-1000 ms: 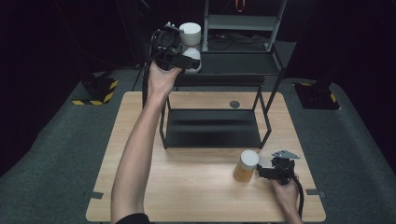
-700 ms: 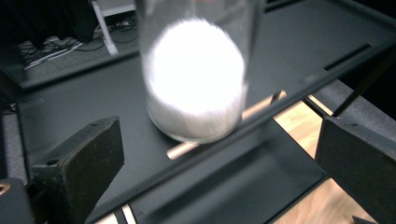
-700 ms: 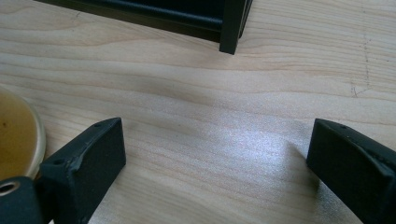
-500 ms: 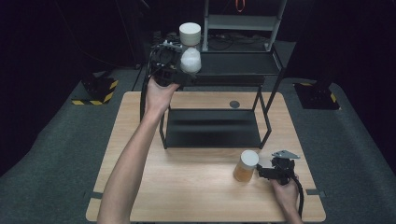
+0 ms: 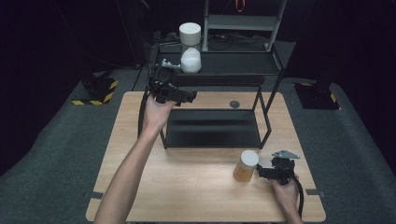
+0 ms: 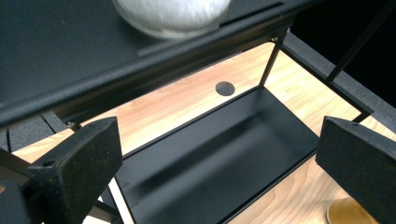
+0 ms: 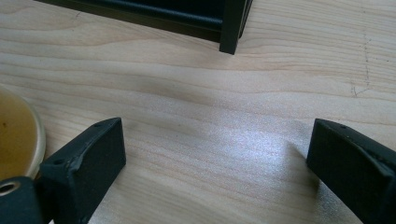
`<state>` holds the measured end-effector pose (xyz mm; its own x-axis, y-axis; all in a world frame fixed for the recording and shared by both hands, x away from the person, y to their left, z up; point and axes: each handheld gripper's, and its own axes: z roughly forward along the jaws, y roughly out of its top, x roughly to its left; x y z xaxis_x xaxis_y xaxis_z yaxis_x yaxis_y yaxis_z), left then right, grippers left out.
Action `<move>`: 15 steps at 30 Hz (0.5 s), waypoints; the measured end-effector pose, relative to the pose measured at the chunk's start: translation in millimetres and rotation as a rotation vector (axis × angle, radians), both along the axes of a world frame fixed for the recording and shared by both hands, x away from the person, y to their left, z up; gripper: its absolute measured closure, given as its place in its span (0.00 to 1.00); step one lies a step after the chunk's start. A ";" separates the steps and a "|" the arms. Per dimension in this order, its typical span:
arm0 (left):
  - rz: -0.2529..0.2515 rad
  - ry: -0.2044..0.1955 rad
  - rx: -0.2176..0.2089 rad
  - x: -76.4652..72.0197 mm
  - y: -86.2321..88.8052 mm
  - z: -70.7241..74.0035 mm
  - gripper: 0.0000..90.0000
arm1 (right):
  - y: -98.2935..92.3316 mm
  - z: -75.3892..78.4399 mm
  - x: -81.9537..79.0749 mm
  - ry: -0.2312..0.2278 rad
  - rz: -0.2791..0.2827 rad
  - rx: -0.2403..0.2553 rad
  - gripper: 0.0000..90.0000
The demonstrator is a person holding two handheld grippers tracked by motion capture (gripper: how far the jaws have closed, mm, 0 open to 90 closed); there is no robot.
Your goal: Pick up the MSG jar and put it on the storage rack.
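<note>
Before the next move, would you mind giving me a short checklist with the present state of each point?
1. Left tongs empty and open: ok; the left gripper view shows nothing between the pads.
2. White jar standing free on the rack's top shelf: ok.
3. Right tongs open: ok; bare table shows between the pads.
4. Amber jar upright beside the right tongs, not gripped: ok.
5. Lower shelf free to take a jar: ok.
6. Amber jar's lid tight: cannot tell.
</note>
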<state>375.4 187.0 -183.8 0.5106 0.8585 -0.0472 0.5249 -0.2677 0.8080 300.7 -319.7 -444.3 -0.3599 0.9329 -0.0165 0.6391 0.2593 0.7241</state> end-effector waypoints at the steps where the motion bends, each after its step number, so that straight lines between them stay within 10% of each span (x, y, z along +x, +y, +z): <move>1: 0.000 0.001 0.003 -1.2 -0.6 -2.5 0.00 | 0.0 0.0 0.0 0.000 0.000 0.000 0.04; 15: -0.024 0.007 0.052 -13.5 -3.4 -30.0 0.01 | 0.0 0.0 0.0 0.000 0.000 0.000 0.04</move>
